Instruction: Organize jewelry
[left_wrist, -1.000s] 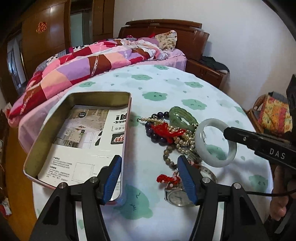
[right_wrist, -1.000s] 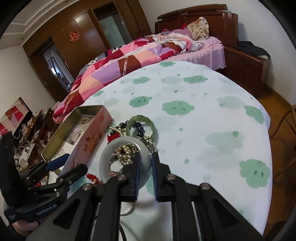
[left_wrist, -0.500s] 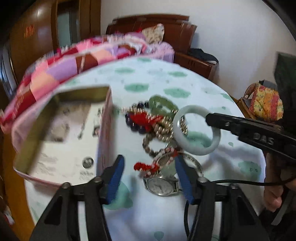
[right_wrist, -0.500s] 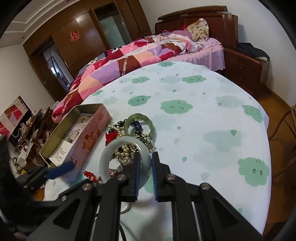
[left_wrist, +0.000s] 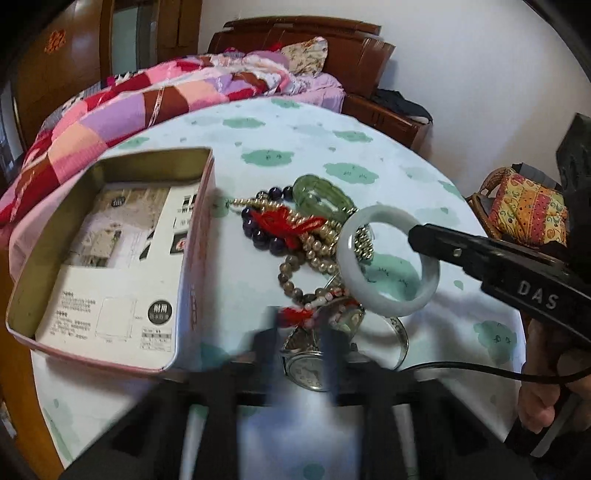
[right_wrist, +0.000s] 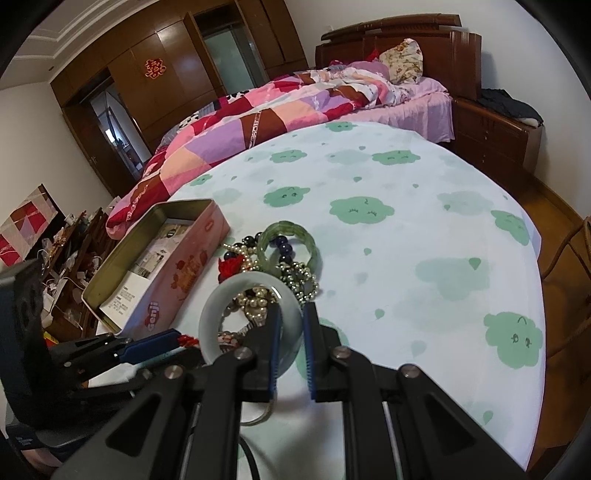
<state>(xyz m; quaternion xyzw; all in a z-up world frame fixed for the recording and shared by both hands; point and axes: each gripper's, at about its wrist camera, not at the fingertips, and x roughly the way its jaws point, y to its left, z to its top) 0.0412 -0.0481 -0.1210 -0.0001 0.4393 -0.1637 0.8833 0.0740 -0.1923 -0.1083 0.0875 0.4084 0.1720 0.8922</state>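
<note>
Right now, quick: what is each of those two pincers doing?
Left gripper: shut, tips by the red tassel; a grip cannot be told.
Right gripper: shut on the pale jade bangle.

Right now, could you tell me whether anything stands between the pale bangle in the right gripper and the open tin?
Yes: the jewelry pile lies on the table between the pale bangle, clamped in the right gripper, and the open tin.

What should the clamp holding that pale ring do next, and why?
Probably carry the pale bangle sideways over the open tin and let go. The right gripper is shut on the bangle's rim, and the tin stands right beside the bead pile with only a leaflet inside.
</note>
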